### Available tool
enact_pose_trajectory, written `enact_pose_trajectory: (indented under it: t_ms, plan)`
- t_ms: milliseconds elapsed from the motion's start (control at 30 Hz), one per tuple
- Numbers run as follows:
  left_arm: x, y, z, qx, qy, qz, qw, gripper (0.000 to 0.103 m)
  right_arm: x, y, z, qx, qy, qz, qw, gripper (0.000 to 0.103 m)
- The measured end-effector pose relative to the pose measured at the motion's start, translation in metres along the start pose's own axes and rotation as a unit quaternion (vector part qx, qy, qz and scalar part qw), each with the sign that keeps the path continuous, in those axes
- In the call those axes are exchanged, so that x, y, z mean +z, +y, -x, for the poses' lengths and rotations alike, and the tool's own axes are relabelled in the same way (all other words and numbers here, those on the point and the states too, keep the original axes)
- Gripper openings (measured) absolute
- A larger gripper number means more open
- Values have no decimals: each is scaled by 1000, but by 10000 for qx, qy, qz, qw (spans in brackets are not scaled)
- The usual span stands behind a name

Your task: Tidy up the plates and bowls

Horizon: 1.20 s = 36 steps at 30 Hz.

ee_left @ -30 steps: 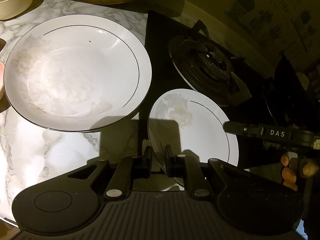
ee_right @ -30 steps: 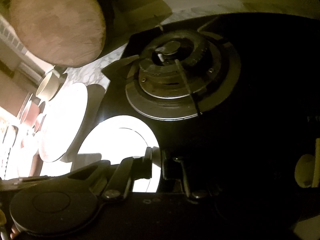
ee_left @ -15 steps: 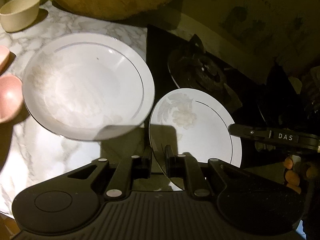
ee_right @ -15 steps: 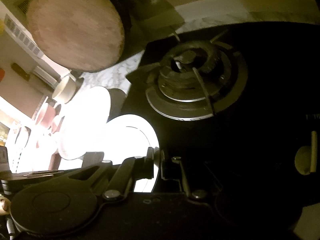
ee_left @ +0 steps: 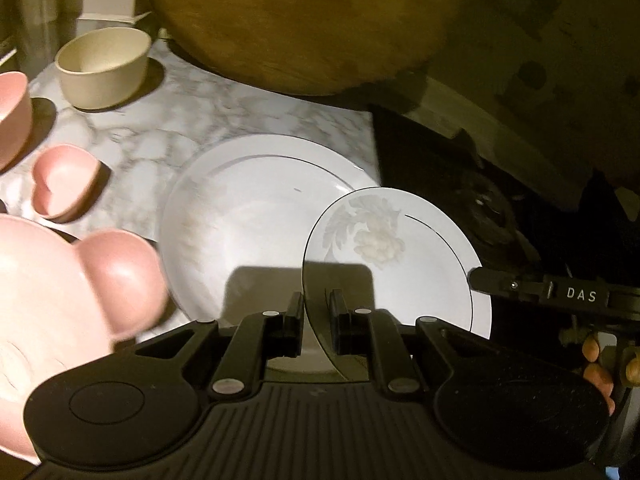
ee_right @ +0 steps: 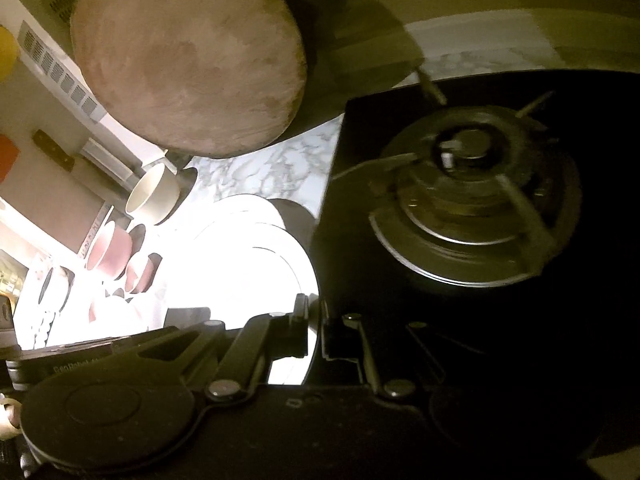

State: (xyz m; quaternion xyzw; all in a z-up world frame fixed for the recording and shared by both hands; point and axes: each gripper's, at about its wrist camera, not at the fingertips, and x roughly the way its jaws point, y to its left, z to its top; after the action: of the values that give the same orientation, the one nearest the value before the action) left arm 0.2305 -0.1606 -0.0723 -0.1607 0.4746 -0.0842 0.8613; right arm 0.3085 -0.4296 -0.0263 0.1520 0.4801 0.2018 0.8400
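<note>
In the left wrist view, the left gripper (ee_left: 316, 322) is pinching the near rim of the small floral plate (ee_left: 394, 264), its fingers narrowed onto the edge with the plate fanning out ahead and to the right. The right gripper (ee_left: 474, 278) is reaching in from the right side and meeting the same plate at its far right rim, so the two are sharing the load from opposite edges. The large white plate (ee_left: 240, 224) is lying flat on the marble counter (ee_left: 260, 112), just to the left of the small plate and partly beneath it; that is the relation the coming move seems to be turning on, since stacking looks to call for carrying the small plate leftward until it is centring over the large one. A cream bowl (ee_left: 102, 66) and pink heart-shaped dishes (ee_left: 64, 186) are sitting further left, with a round wooden board (ee_left: 300, 20) leaning behind

In the right wrist view, the right gripper (ee_right: 318, 330) is clamping the small floral plate (ee_right: 308, 280) by its edge, fingers nearly together, though glare is washing out most of the plate. The large white plate (ee_right: 236, 220) is showing to the upper left, and the gas burner (ee_right: 472, 204) on the black hob is sitting to the right, well clear of the fingers
</note>
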Motion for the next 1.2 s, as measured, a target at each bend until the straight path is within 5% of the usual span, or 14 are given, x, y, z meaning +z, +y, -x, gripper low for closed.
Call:
enact_pose_trajectory:
  t_ms: [467, 1200]
  plan:
    - [34, 49, -24, 428, 106, 91, 9990, 12, 17, 39, -68, -74, 246, 73, 9996, 6]
    - [44, 50, -28, 608, 277, -142, 9977, 12, 20, 44, -85, -197, 394, 143, 9989, 6]
